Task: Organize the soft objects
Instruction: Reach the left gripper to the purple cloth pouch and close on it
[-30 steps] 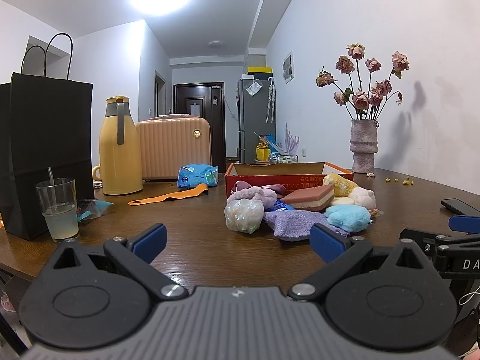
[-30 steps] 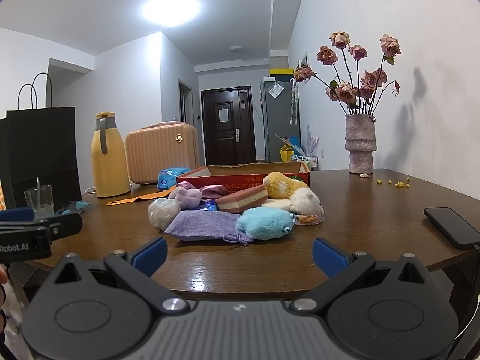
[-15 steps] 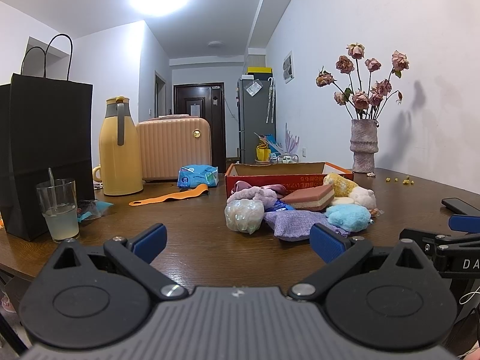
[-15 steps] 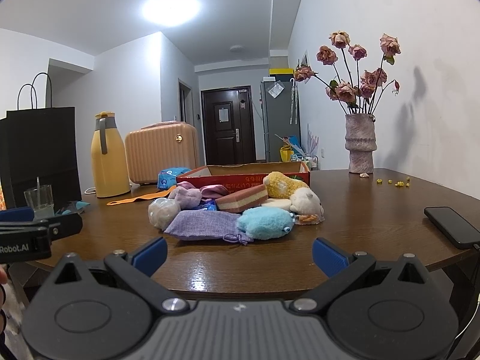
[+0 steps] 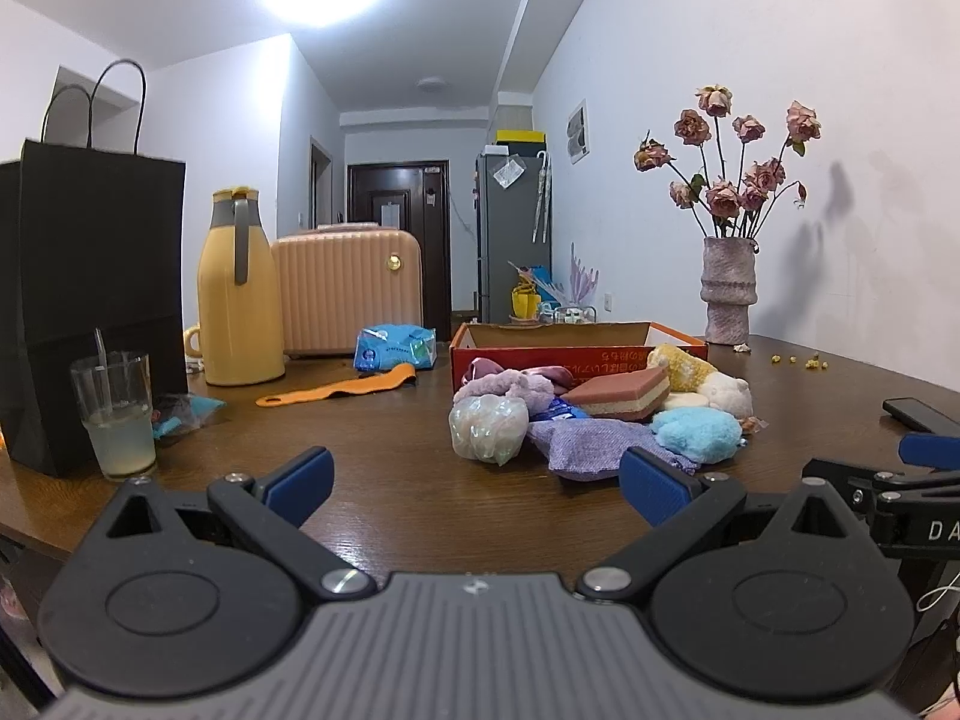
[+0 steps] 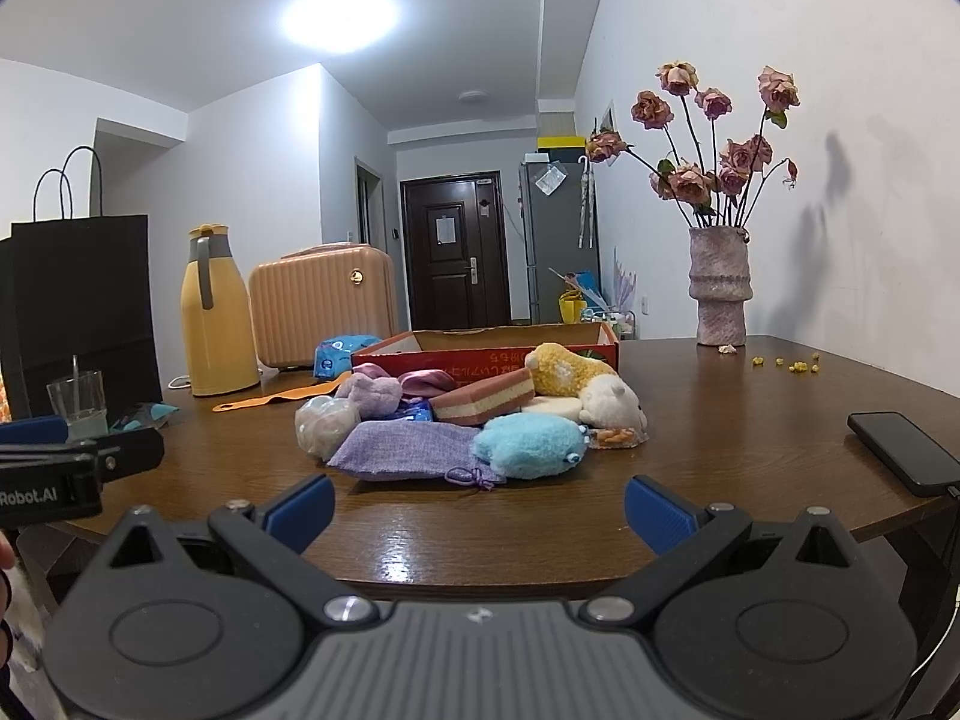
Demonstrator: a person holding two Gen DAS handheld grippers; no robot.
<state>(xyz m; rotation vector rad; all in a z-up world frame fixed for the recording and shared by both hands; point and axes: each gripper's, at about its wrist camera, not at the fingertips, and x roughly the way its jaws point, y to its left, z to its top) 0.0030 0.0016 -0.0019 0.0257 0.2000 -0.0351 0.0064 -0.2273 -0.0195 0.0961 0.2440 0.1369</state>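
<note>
Both claws gape empty: the left gripper [image 5: 474, 483] and right gripper [image 6: 477, 507] sit well short of the soft-toy pile [image 6: 480, 414], heaped just before the red box [image 6: 486, 351].

Dark wood desk [image 6: 720, 420], glossy, rounded near edge. Centre: heap of soft objects [image 6: 474, 414] against red cardboard box [image 6: 480, 354] at 12 o'clock. At 10 o'clock: yellow thermos [image 5: 239, 294], peach case [image 5: 345, 291], blue packet [image 5: 393, 348], orange strap [image 5: 336, 390]. At 9 o'clock: black paper bag [image 5: 90, 300], glass [image 5: 114, 414]. At 2 o'clock: vase with dried roses [image 6: 720, 288], yellow crumbs [image 6: 786, 363]. At 3 o'clock: phone [image 6: 900, 450].
</note>
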